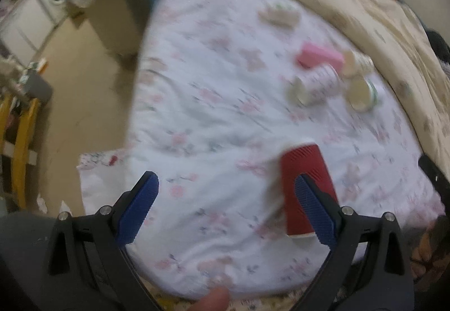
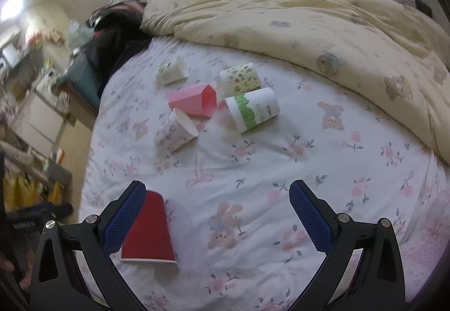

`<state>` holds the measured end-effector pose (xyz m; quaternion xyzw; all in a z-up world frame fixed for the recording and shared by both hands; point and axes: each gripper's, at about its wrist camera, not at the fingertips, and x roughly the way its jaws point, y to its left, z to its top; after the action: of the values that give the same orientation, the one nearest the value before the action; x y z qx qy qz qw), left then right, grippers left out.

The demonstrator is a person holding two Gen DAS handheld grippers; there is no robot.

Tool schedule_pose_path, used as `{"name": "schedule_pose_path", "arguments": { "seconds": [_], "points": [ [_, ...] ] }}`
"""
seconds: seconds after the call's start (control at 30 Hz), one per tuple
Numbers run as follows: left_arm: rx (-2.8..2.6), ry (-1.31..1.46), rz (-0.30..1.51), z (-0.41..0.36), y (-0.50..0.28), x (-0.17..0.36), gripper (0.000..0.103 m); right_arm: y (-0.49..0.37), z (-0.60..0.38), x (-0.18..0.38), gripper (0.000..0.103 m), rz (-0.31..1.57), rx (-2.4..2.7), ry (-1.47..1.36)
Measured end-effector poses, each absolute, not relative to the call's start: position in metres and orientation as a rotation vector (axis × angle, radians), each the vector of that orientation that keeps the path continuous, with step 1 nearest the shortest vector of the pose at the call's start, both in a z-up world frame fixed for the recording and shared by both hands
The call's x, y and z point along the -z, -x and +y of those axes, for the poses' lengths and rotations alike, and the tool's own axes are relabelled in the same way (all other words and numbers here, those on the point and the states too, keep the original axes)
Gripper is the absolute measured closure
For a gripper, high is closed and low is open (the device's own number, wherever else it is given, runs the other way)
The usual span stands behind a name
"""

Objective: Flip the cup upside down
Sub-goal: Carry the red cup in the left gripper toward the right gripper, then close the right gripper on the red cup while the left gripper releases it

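Right wrist: red cup inverted ×1 | toppled cups ×5 | both grippers' fingers wide

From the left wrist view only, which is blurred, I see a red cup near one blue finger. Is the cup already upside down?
Observer: Yes. In the right wrist view the red cup stands on the bed sheet with its wide rim down and narrow base up.
Operator: Is any claw holding it?
Observer: No. The right claw is open, and the cup only sits beside its left finger, not between the two.
Operator: What are the pale shapes further away?
Observer: Other cups lying on their sides: a green-banded cup, a pink cup and a floral cup.
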<state>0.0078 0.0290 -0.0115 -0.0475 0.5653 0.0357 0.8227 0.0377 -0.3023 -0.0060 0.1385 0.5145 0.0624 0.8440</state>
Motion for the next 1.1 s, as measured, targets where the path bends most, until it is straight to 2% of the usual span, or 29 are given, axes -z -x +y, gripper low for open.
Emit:
{"name": "schedule_pose_path", "arguments": {
  "seconds": [0.17,0.47,0.7,0.87,1.0,1.1],
  "points": [
    [-0.077,0.096,1.193,0.038,-0.004,0.023,0.007,-0.038,-0.283,0.01,0.0,1.113,-0.176,-0.225],
    [-0.123,0.142,1.181,0.052,-0.006,0.027,0.007,-0.056,-0.233,0.013,0.0,1.268,-0.348,-0.132],
    [-0.133,0.198,1.243,0.063,-0.006,0.037,0.007,-0.085,-0.184,0.04,0.0,1.527,-0.516,-0.093],
    [-0.133,0.236,1.255,0.069,-0.008,0.038,0.007,-0.105,-0.166,0.069,0.007,1.674,-0.562,-0.102],
    [-0.127,0.241,1.256,0.07,-0.009,0.037,0.007,-0.128,-0.156,0.099,0.019,1.784,-0.535,-0.141],
    [-0.131,0.241,1.265,0.071,-0.009,0.038,0.007,-0.135,-0.146,0.113,0.02,1.823,-0.533,-0.132]
  ]
}}
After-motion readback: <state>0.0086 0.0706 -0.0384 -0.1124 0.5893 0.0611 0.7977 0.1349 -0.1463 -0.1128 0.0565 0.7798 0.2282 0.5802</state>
